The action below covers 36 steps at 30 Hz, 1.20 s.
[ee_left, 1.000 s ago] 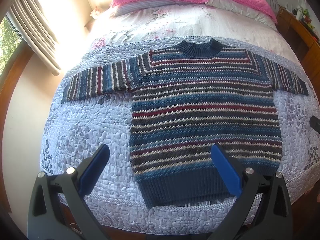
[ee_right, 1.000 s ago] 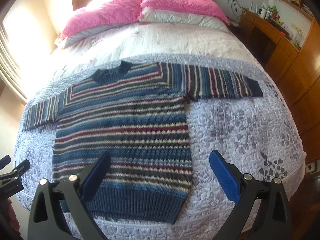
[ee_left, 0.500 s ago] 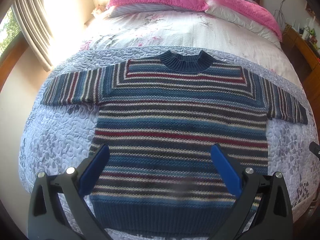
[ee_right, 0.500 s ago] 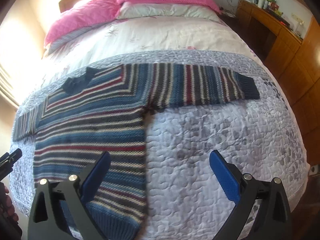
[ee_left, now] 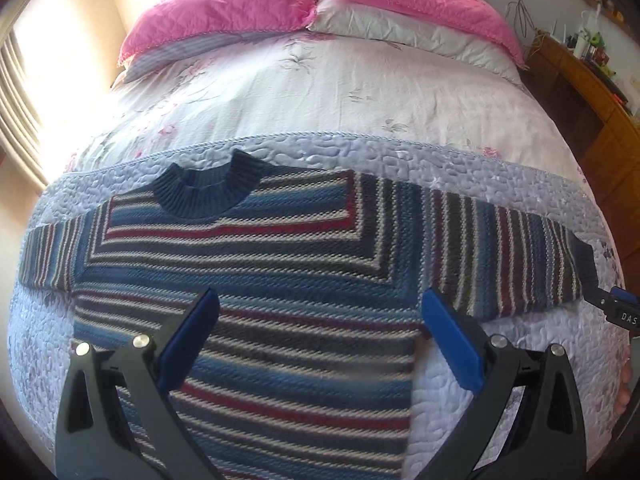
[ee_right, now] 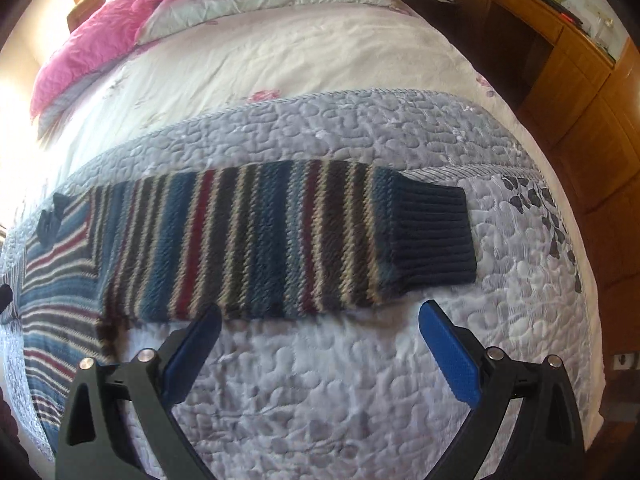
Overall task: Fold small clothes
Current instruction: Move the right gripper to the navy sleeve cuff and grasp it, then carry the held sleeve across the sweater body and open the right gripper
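1. The striped sweater [ee_left: 280, 280] lies flat on the quilt [ee_left: 500, 392], mid-frame, sleeves out.
2. Pink pillows [ee_left: 224, 12] sit up top.
3. The left gripper [ee_left: 318, 332] and right gripper [ee_right: 320, 340] are both spread wide, holding nothing.

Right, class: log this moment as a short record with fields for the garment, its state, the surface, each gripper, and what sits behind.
garment: striped sweater, navy collar
state: spread flat, unfolded, right sleeve stretched sideways, navy cuff at its end
surface: lilac quilted bedspread on a bed
left gripper: open, over the sweater's body, holding nothing
right gripper: open, just short of the right sleeve, holding nothing
behind: pink pillows, wooden furniture beside the bed
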Motion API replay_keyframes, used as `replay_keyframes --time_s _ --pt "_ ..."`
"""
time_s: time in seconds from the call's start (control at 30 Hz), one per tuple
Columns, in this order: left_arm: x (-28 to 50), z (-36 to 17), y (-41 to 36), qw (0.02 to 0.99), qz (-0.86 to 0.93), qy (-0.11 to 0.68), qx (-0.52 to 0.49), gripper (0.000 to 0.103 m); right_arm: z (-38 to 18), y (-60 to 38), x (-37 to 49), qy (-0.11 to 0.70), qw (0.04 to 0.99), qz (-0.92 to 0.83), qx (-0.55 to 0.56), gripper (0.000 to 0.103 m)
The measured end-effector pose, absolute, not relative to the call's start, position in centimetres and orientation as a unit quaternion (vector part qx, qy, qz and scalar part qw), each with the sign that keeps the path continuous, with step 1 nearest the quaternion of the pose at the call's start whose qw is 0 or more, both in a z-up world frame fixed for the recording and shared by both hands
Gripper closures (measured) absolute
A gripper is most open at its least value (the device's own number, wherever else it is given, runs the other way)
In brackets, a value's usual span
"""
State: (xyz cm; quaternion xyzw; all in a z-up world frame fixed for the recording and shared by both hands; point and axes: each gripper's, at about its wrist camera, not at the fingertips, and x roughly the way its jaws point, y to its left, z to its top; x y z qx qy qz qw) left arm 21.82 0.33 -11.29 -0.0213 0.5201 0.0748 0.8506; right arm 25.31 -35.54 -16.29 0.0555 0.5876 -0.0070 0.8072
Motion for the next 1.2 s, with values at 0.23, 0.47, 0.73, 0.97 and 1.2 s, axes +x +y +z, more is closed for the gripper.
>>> replay_keyframes --time_s 0.23,0.47,0.73,0.97,1.2 --pt "24.6 -13.2 -2.9 0.842 0.078 0.534 -0.018 0.003 -20.6 -43.3 29.9 0.628 0.774 -0.028 0.077 0.004" --pt "25.4 -13.3 -2.9 0.841 0.087 0.534 -0.018 0.003 -23.3 -47.7 32.6 0.653 0.749 -0.018 0.107 0.015" --pt "25.7 -14.1 -1.5 0.837 0.099 0.538 -0.015 0.003 -23.8 -48.0 33.0 0.642 0.762 0.002 0.086 0.065" --pt "25.3 -14.5 0.2 0.835 0.102 0.541 -0.013 0.003 -20.5 -47.6 31.2 0.611 0.783 0.028 0.115 0.097" --pt "25.2 -15.2 2.9 0.826 0.104 0.554 -0.028 0.003 -19.6 -45.5 30.7 0.602 0.791 0.007 0.114 0.097"
